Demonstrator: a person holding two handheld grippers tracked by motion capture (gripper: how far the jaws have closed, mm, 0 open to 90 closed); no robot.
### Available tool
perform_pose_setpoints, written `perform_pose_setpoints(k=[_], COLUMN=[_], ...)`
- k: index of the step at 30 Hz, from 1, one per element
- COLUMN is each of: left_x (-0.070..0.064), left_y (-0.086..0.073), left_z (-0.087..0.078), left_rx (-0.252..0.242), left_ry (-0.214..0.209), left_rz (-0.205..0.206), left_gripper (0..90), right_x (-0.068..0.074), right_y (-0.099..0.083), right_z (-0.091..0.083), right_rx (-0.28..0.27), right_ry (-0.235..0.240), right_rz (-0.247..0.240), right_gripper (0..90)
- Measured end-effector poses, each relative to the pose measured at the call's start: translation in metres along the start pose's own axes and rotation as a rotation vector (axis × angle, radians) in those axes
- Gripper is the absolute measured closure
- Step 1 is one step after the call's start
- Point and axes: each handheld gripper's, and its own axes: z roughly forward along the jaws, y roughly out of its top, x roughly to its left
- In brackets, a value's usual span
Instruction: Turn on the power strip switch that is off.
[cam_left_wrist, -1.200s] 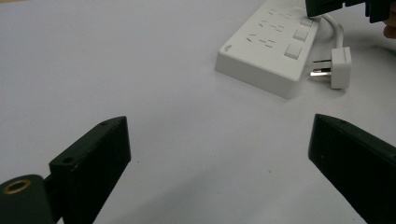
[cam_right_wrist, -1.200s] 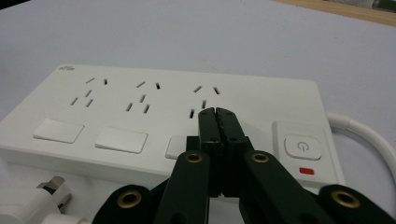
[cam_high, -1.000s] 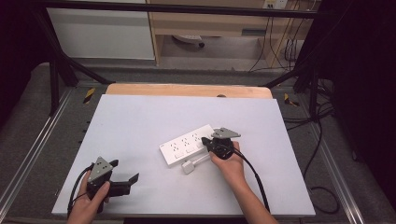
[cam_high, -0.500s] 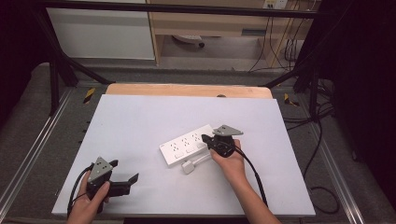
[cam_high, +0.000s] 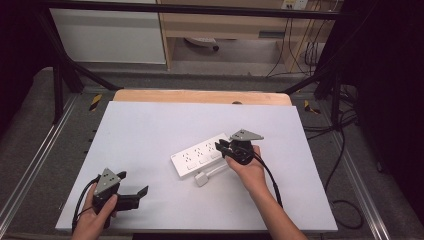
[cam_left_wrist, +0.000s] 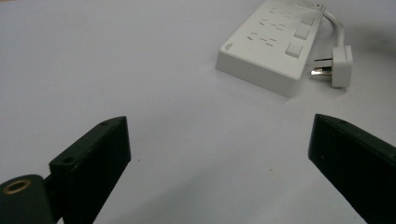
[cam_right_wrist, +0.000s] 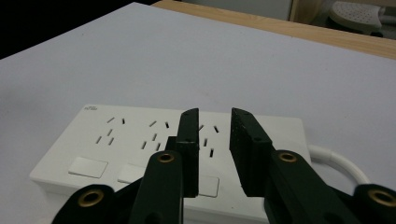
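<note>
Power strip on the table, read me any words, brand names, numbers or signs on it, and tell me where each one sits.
Small grey brand mark at one top corner of the power strip, seen in both gripper views: too small and blurred to read.
Its three switches: blank, no lettering.
Plug and cord: no text to make out.
The right tool, jaws slightly apart above the strip: no markings.

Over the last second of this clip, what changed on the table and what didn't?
The right gripper edged slightly forward over the near end of the power strip, jaws narrowly parted, gripping nothing. The left gripper stayed open at the table's near left; the strip and its plug did not move.
</note>
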Motion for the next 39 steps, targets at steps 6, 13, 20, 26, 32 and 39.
perform_pose_setpoints(k=[6, 13, 20, 26, 32, 39], left_x=[0.000, 0.000, 0.000, 0.000, 0.000, 0.000], left_y=[0.000, 0.000, 0.000, -0.001, -0.001, -0.001], left_z=[0.000, 0.000, 0.000, 0.000, 0.000, 0.000], left_rx=[0.000, 0.000, 0.000, -0.001, 0.001, 0.002], left_ry=[0.002, 0.003, 0.003, 0.003, 0.002, 0.002], left_rz=[-0.003, -0.004, -0.005, -0.006, -0.005, -0.005], left_gripper=[5.8, 5.8, 5.9, 5.9, 5.9, 5.8], right_x=[-0.002, -0.006, -0.007, -0.010, -0.014, -0.020], right_y=[0.010, 0.021, 0.029, 0.032, 0.036, 0.038], right_z=[-0.005, -0.013, -0.021, -0.027, -0.036, -0.051], right_rx=[0.000, -0.034, -0.030, -0.039, -0.061, -0.074], right_ry=[-0.017, -0.042, -0.058, -0.074, -0.069, -0.050], right_rz=[-0.002, -0.004, -0.023, -0.021, -0.008, -0.012], right_gripper=[49.9, 30.3, 17.3, 9.3, 3.8, 3.5])
